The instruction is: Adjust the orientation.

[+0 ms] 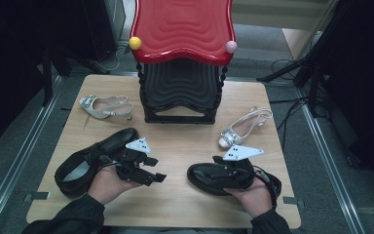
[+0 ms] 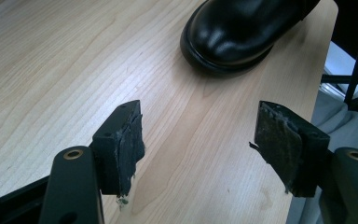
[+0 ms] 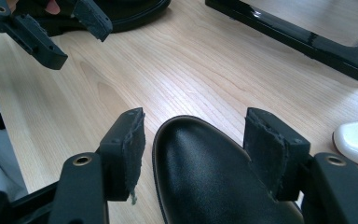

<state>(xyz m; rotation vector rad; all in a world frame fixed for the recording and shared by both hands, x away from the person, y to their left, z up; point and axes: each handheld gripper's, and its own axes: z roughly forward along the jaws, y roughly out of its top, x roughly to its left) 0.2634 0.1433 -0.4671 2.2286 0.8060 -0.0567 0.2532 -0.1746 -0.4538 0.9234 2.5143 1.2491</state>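
Two black leather shoes lie on the wooden table (image 1: 180, 200). The left black shoe (image 1: 80, 165) rests by my left hand. My left gripper (image 1: 155, 169) points right over bare wood, open with nothing between its pads (image 2: 129, 140). The right black shoe (image 1: 197, 176) lies toe to the left, and its toe (image 2: 237, 32) sits ahead of the left gripper. My right gripper (image 1: 213, 170) hangs over that shoe, open, its jaws standing either side of the toe (image 3: 200, 172). The left pad (image 3: 133, 149) is clearly off the leather.
A black shoe rack with a red wavy top (image 1: 182, 29) stands at the back centre; its base (image 3: 307, 39) lies ahead of the right gripper. One white slingback heel (image 1: 104, 107) lies at the back left, another (image 1: 241, 129) at the right, near the right gripper.
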